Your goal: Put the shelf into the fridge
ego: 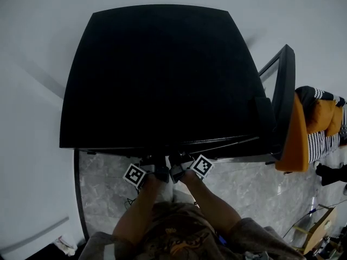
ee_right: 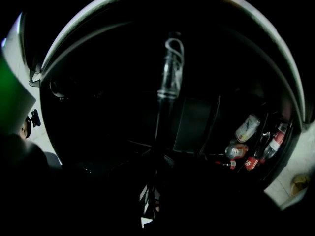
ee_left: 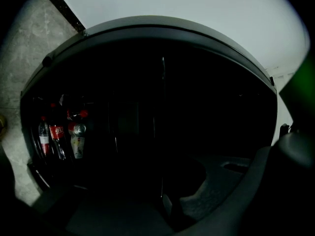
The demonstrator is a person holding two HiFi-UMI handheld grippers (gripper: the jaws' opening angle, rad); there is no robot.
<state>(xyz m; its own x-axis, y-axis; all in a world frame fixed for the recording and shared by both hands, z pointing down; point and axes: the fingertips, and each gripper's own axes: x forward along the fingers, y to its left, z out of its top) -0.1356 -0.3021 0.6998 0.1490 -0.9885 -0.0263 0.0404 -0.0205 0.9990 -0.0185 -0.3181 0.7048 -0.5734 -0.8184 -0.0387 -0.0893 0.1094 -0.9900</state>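
- The door (ego: 283, 93) of the fridge (ego: 162, 75) stands open at its right side.
- The shelf (ee_right: 169, 77) reaches into the fridge from its front edge.
- Bottles (ee_left: 61, 136) are inside the fridge.
- A seat (ego: 295, 137) stands right of the door.

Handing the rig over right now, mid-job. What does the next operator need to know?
Left gripper: shut on the near edge of the shelf.
Right gripper: looks the same, though its view is dark.
Shelf: seen edge-on, reaching into the open fridge, with the door swung right.
Done: shelf brought into the opening.
Left: slide it onto its supports, which are too dark to see, then release.
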